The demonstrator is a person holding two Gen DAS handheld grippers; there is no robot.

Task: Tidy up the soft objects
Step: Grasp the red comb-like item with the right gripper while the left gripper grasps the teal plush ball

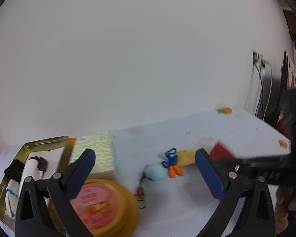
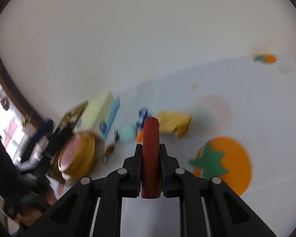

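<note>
While left claw (image 1: 144,169) gapes, right claw (image 2: 150,148) grips red pad (image 2: 151,138) edgewise, pointing forward.

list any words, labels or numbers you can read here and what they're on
None can be read.
Round yellow tin: print on its pink lid label, too blurred to read.
Patterned box: small blue marks on it, too blurred to read.
Red object in the right gripper: no text visible.

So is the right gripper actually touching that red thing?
Touching. The right wrist view shows the right gripper with both fingers pressed flat against the sides of the red item, no gap on either side.
</note>
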